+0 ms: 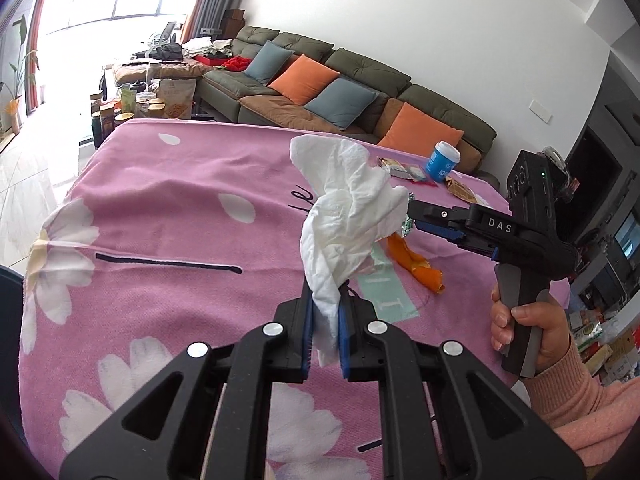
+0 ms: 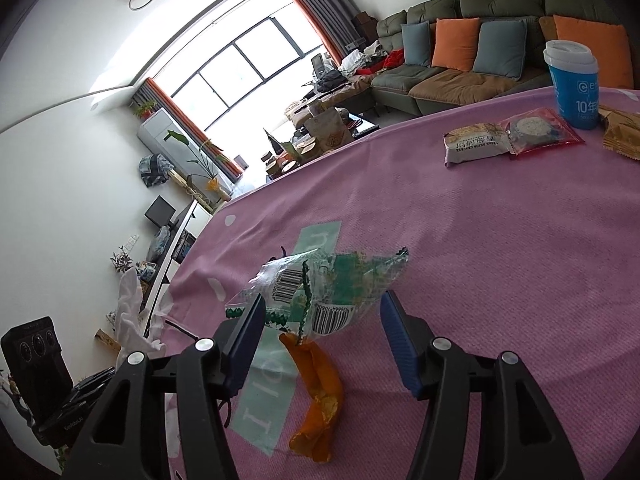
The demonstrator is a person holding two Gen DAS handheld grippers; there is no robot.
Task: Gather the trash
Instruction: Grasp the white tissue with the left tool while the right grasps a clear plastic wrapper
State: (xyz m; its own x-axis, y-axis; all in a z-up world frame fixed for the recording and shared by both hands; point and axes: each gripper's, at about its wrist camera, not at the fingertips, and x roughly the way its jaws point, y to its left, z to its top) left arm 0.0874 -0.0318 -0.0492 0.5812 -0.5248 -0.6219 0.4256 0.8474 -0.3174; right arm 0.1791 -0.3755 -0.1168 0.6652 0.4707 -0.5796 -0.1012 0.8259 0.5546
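Over the tabletop [image 1: 168, 208]: pink flowered cloth hid its surface.
Left gripper [image 1: 325, 316]: clamped on a white tissue [image 1: 348, 208], which hid things behind.
Right gripper [image 2: 320, 320]: jaws parted around a clear green wrapper [image 2: 320, 292]; contact unclear.
Orange wrapper [image 2: 320, 392]: lying on the cloth below.

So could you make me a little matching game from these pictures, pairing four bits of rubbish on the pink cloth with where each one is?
Things:
1. white tissue
2. green-printed clear wrapper
3. orange peel
4. blue cup

Places:
A. standing upright at the far side of the cloth
B. pinched in the left hand-held gripper
C. lying flat on the cloth below the wrapper
D. between the open fingers of the right hand-held gripper

Pairs: 1-B, 2-D, 3-C, 4-A
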